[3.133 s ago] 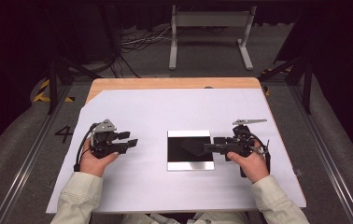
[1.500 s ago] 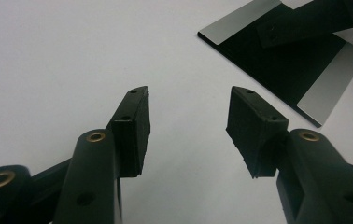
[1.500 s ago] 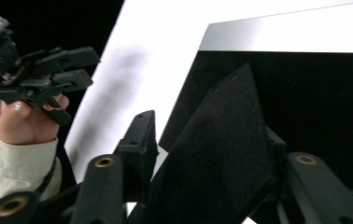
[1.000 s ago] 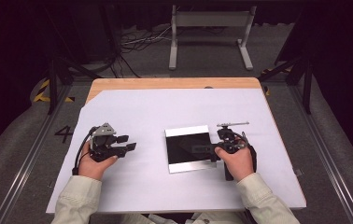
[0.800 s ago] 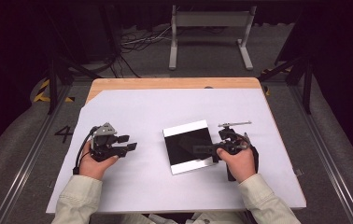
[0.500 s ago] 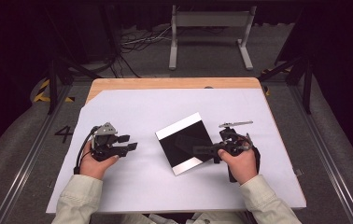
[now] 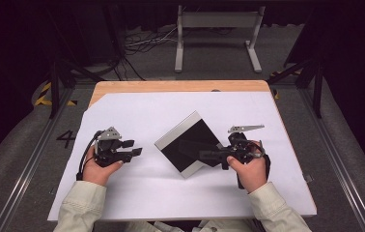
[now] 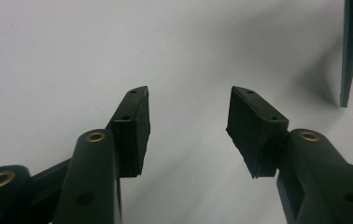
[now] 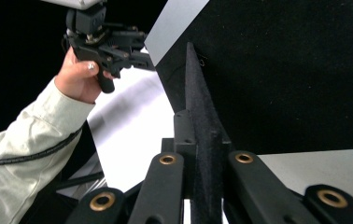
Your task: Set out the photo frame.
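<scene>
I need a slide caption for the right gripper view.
Right gripper shut on the black flap of a black-and-white board.

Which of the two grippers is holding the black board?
The right gripper: its jaws are shut on the black board, lifting it tilted. The left gripper is open, holding nothing.

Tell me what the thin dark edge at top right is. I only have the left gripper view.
Observer: A flat black panel, edge-on to you. The high view shows light strips along two of its sides.
Operator: Held?
Observer: Yes, the right gripper is shut on its right side.
Operator: Lying square to the table?
Observer: No, from above it sits cornerwise, with one corner toward the person.
</scene>
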A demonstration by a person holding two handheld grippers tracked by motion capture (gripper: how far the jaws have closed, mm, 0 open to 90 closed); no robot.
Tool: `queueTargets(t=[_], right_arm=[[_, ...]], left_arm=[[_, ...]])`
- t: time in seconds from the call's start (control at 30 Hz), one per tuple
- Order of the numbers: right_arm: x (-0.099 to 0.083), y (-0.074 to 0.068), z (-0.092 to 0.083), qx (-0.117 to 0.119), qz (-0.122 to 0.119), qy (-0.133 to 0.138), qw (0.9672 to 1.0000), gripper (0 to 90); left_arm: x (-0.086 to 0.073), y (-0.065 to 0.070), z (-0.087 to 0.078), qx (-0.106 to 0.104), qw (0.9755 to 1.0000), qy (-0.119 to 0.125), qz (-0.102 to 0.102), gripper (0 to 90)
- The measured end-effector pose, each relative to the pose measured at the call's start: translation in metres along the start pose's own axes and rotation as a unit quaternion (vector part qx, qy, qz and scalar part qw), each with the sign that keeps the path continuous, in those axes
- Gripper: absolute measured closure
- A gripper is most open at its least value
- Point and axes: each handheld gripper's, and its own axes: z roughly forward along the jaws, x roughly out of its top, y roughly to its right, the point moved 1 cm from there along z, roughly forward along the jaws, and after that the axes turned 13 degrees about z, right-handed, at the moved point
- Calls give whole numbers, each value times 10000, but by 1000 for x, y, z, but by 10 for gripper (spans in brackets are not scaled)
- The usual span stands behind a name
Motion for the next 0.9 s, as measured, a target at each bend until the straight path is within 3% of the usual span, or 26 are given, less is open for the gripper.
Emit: queueTargets(t=[0.27,0.37,0.5,0.63,0.8,0.9], right_arm=[[1,9,0,110,-315,364,9988,877],[0,10,1,62,-669,541,9963,877],[-2,10,5,-51,-1051,621,9925,876],[-1,14,3,-44,-1111,577,9921,869],[-1,15,-3,-487,-1487,402,9869,804],[-3,22,-8,-602,-1460,352,9868,778]], left_arm=[[0,0,1,-17,10000,10,-18,495],[-1,0,3,-40,10000,-14,-37,492],[-1,1,5,-65,10000,-66,-27,489],[1,1,5,-68,10000,-44,-10,488],[2,2,8,-115,9999,-69,3,487],[4,2,10,-122,9999,-70,47,485]])
